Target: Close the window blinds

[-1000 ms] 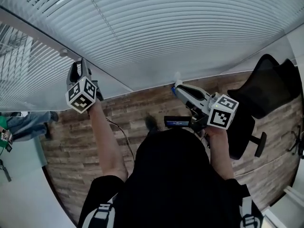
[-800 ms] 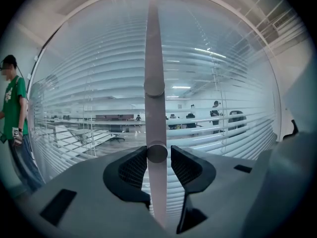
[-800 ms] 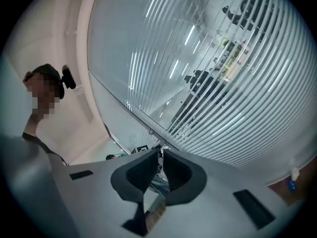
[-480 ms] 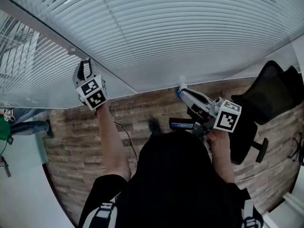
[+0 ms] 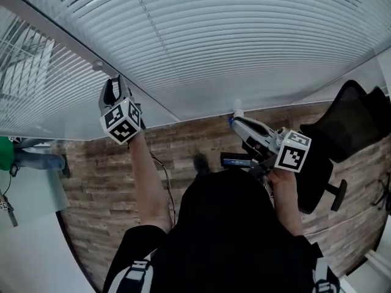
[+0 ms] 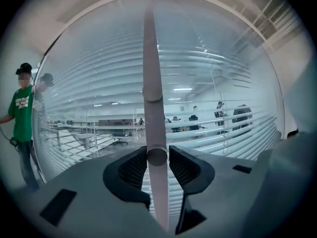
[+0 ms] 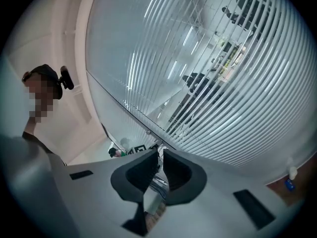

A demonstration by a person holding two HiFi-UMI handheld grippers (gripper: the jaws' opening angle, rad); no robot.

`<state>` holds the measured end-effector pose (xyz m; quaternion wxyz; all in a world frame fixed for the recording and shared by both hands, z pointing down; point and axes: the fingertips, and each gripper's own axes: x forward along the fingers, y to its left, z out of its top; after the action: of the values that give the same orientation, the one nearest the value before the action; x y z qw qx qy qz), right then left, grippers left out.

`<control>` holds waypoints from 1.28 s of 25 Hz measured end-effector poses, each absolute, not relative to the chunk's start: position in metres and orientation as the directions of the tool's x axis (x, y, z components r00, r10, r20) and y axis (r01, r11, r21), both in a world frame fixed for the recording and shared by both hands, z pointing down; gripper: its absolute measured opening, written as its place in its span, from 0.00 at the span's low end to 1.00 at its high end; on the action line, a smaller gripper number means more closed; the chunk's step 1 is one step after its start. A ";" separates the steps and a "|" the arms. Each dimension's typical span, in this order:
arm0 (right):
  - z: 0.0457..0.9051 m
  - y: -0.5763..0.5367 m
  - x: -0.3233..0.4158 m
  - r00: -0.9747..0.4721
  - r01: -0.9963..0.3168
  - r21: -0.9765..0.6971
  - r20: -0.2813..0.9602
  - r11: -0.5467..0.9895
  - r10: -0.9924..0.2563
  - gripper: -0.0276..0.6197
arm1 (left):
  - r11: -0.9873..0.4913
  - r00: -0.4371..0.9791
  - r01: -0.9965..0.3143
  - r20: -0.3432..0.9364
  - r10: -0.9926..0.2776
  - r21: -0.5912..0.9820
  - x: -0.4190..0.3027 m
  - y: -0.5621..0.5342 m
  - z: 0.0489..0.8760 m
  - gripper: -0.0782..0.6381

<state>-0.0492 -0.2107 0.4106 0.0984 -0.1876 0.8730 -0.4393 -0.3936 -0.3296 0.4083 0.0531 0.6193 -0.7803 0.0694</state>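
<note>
The left gripper has just closed its jaws on the wand, and both pads press the thin rod, which runs upright. Behind it the blinds fill the window, their slats tilted enough to show an office through them. The right gripper is held lower near the sill. Its jaws are drawn together with only a sliver between them, and they grip nothing.

Operator from above: black short-sleeved top with white-printed shoulder straps; forearms bare; left gripper and right gripper with pale grey bodies and black ribbed pads; left marker cube and right marker cube, white with black square markers.
</note>
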 end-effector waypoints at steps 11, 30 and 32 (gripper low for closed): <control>0.414 -0.210 -0.052 -0.910 -0.240 -0.808 -0.006 0.538 -0.414 0.11 | 0.166 -0.473 -0.614 0.191 -0.860 -0.772 -0.393 -0.337 0.421 0.30; 0.417 -0.207 -0.056 -0.917 -0.230 -0.809 -0.007 0.542 -0.400 0.11 | 0.221 -0.370 -0.822 0.198 -0.908 -0.525 -0.394 -0.332 0.419 0.30; 0.417 -0.207 -0.057 -0.917 -0.229 -0.809 -0.008 0.542 -0.398 0.11 | 0.192 -0.434 -0.691 0.187 -0.881 -0.697 -0.392 -0.333 0.420 0.30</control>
<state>-0.0569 -0.2066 0.4172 0.0956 -0.1795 0.8729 -0.4435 -0.3921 -0.3329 0.4202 -0.1283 0.5161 -0.7614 0.3709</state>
